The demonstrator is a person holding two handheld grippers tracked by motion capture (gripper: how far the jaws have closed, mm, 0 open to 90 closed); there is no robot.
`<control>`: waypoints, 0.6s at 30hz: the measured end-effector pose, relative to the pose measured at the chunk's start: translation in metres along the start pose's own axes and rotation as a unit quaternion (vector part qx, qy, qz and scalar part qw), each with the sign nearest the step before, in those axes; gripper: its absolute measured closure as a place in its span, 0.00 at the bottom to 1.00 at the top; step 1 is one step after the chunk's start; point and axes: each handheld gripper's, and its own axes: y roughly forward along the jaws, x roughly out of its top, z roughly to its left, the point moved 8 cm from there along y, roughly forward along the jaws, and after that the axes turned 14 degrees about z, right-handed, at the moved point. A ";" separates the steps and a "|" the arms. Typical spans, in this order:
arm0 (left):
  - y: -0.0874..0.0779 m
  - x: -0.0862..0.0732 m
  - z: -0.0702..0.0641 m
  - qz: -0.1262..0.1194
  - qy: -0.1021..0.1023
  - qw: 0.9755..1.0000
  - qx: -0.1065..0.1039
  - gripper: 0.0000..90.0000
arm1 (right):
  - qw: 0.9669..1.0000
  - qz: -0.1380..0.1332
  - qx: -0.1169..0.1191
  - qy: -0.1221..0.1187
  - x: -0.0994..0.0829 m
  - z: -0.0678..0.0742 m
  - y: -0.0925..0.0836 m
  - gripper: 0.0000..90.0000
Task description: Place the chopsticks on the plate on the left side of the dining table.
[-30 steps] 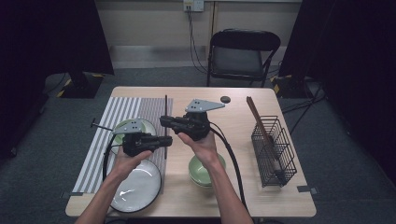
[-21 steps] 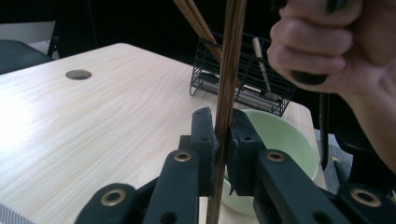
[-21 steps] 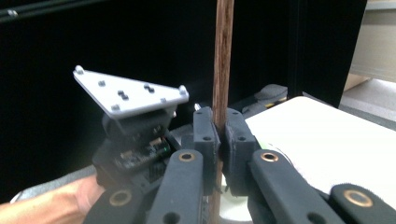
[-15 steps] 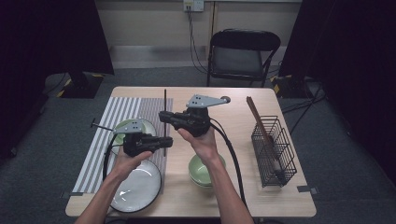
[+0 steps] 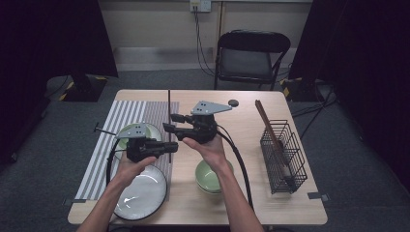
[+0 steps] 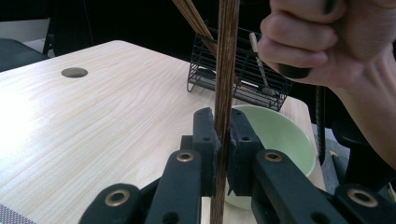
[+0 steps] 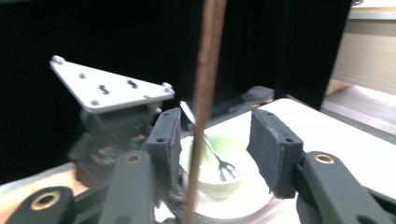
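Over the wooden table (image 5: pixel 241 140), the left gripper (image 6: pixel 223 142) clamps the upright chopstick (image 6: pixel 225 70); the right gripper (image 7: pixel 217 140), jaws just opening, brackets it loosely.

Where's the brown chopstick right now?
In the high view the chopstick stands upright at table centre, above the striped mat's edge, clamped low by the left gripper; the right gripper, jaws just opened, straddles it without pressing.

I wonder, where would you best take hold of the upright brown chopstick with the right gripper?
Grip the chopstick above the left gripper, which clamps its lower part. It stands vertical, so bring the right gripper in level, one pad either side of the shaft; its jaws have just been opening around it.
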 end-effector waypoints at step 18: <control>-0.009 0.000 0.004 -0.009 -0.010 1.000 0.004 0.94 | 0.999 0.002 -0.046 0.014 -0.011 -0.022 -0.005 0.48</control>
